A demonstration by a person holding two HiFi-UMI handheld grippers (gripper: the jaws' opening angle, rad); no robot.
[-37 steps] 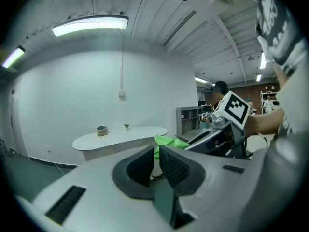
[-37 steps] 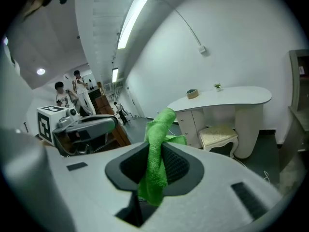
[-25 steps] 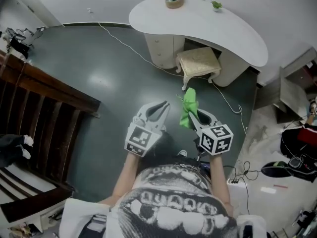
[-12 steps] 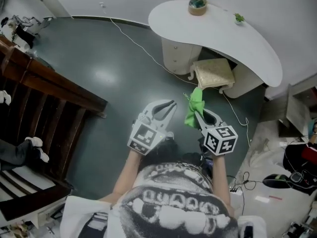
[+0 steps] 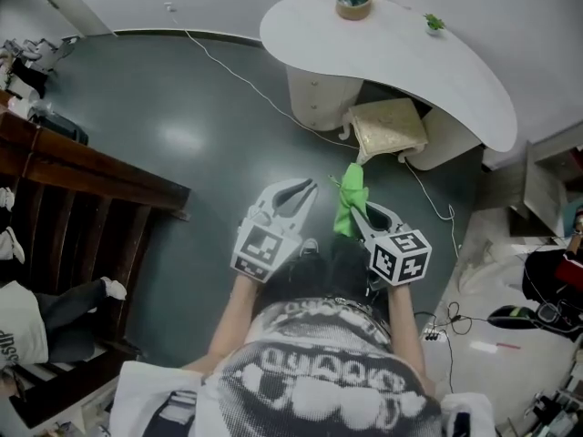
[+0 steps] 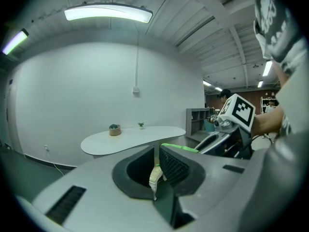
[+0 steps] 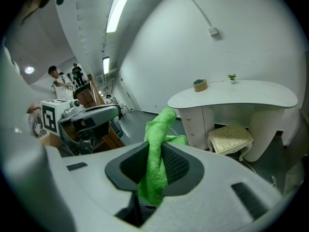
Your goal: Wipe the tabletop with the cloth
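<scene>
Pinching the soft, floppy-looking green cloth (image 7: 155,158) around its middle, the right gripper (image 5: 363,218) is holding it well short of the white table (image 5: 401,57), while the left gripper (image 5: 308,188) is riding closed and empty.

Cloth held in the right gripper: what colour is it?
Bright green, seen best in the right gripper view, where the cloth hangs between the jaws.

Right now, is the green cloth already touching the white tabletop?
No, the green cloth hangs clamped between the fingers of the right gripper, well short of the white tabletop.
</scene>
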